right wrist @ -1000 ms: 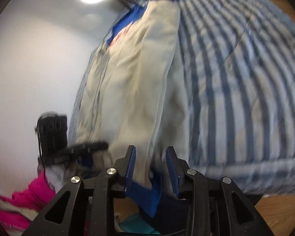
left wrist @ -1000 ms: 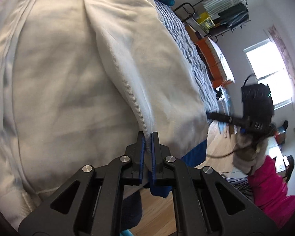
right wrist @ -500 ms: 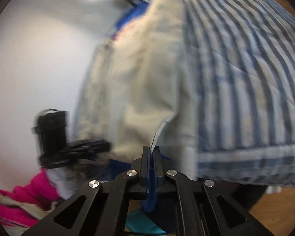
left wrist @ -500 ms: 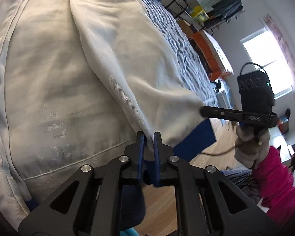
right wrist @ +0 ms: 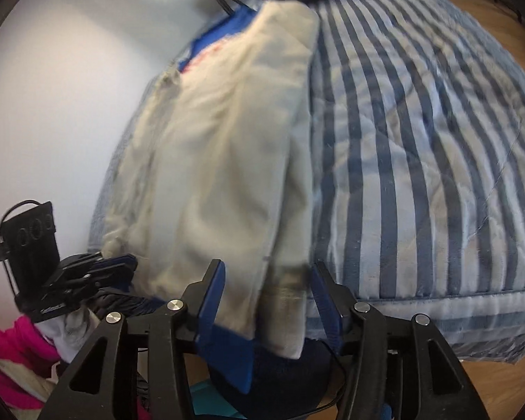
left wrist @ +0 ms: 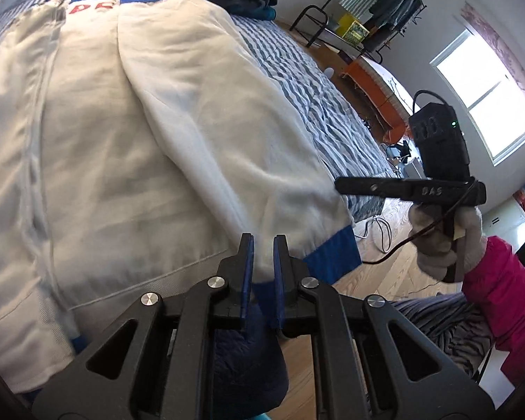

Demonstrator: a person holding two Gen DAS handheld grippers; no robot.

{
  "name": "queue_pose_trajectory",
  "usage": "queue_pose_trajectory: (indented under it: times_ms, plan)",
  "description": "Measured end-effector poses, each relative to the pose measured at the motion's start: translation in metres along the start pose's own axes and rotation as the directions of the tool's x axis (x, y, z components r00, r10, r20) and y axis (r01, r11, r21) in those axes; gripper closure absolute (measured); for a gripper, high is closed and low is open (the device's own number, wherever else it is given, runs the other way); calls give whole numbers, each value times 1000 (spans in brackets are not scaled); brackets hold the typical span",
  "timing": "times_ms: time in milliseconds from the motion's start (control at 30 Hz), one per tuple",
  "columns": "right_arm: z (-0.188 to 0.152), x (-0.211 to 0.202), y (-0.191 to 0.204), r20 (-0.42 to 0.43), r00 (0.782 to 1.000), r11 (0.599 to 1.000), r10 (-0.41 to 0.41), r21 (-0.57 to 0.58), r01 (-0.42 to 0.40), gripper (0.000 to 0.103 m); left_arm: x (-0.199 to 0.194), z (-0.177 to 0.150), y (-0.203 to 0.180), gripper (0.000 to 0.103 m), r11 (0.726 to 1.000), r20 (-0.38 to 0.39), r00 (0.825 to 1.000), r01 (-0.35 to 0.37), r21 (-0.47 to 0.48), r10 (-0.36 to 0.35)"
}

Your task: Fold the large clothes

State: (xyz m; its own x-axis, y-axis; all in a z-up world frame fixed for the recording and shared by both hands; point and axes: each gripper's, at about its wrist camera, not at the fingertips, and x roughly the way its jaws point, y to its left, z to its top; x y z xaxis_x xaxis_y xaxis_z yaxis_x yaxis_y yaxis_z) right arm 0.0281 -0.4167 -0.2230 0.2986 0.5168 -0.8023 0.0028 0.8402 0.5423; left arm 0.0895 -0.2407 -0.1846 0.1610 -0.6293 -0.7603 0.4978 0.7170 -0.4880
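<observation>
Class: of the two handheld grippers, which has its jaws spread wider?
The right gripper: its jaws stand wide apart, either side of the cream fabric jacket with blue cuffs, while the left gripper shows only a narrow gap.

We hold both tongs low and close together. Our left tongs (left wrist: pixel 261 264) stand slightly parted; our right tongs (right wrist: pixel 267 295) are spread wide apart.
</observation>
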Motion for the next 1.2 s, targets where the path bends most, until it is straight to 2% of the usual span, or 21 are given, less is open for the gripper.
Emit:
queue_pose_trajectory:
  times_ms: [67,100,133,233,333,433,500,533,567,600,700,767,967,1200]
  plan:
    - [-1,2,0,-3,1000,1000,7,-4,-7,53,5,3,-3,95,1000,21,999,-27,5,26]
    - [-1,1,2,-2,1000,1000,3,-13,-3,60,7,6,-3,95,999,31,999,-34,1,34]
    - [-3,0,5,-6,1000,1000,-2,-13,1,76,4,7,2,95,999,39,999,-35,-3,35]
    - [-4,-7,7,14,999,999,29,30,-29,89,12,17,5,95,996,54,995,-89,0,88]
    - [-2,-11,19,24,1000,1000,10,3,-10,91,42,14,15,95,995,-32,994,-100,-4,100]
    - [-2,-15,36,49,999,999,-16,-50,19,92,47,10,9,95,991,-18,992,-126,54,127]
    - [0,-14,39,55,998,998,-33,-53,36,85,43,12,8,95,995,-18,996,-92,39,92]
    - [1,-12,36,47,998,999,-34,-34,35,70,40,14,8,95,996,-9,997,-82,26,82]
    - [3,-8,31,38,999,1000,-22,-1,22,62,38,15,7,95,997,2,997,-77,24,77]
    - [5,-3,27,32,999,999,-25,21,24,63,37,16,5,95,996,13,997,-79,36,78]
    - [6,7,21,10,998,997,-59,47,58,82,45,13,6,95,995,-15,996,-84,48,85]
    - [6,9,20,11,998,996,-58,71,57,89,50,9,9,95,995,-28,996,-84,52,86]
    - [7,3,40,46,992,992,-120,28,119,93,33,15,8,95,997,-37,997,-63,46,65]
    - [9,-5,61,99,979,983,-179,-22,182,94,-30,27,19,95,997,48,997,-64,37,62]
